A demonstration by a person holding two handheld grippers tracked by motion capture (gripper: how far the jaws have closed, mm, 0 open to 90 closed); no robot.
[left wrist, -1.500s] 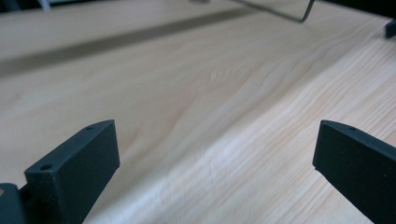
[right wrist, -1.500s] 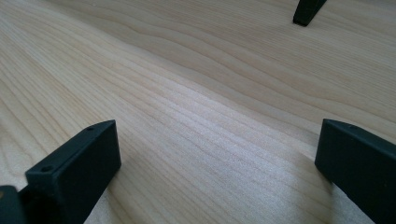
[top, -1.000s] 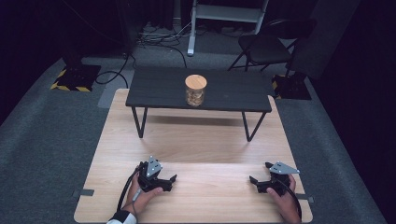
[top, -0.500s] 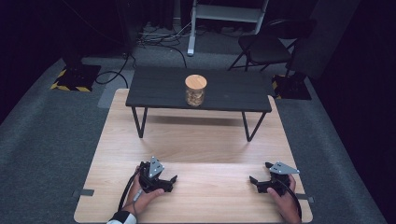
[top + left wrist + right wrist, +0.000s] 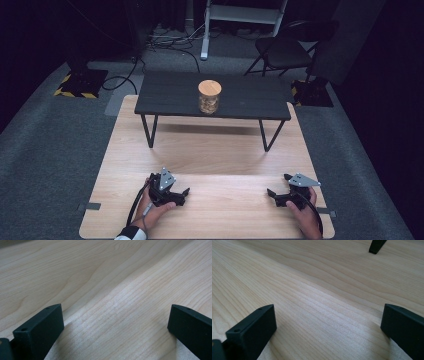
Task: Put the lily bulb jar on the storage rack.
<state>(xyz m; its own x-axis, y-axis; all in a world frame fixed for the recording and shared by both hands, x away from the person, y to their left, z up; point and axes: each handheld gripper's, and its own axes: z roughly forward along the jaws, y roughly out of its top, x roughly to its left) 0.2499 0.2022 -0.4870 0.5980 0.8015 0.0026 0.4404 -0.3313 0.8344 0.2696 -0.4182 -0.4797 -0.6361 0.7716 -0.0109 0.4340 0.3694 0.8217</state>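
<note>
1. The clear glass jar with a round cork lid point(image 5: 209, 96) stands upright near the middle of the low black bench with thin metal legs point(image 5: 260, 102), well apart from both hand-held grippers, which rest near the front edge of the pale wooden tabletop point(image 5: 215, 150). Judged from here, the reach is long, and a hurried approach could knock the jar over or push it toward the bench's far edge.

2. The left hand-held gripper point(image 5: 181, 196) has its jaws spread wide with nothing between them (the left gripper view shows bare wood grain in the gap), and the right hand-held gripper point(image 5: 274, 195) is likewise spread and empty. If either closes too early on the way, it would meet the jar with closed tips and shove it rather than take it.

3. The jar is smooth glass and likely slippery; a grip high up, on the cork lid alone, might pull the lid loose and leave or drop the jar.

4. The bench stands raised on its legs, so a low approach risks catching the bench's front edge and jolting the jar.

5. The cables trailing from the hand-held grippers could drag or snag as the hands move forward.
</note>
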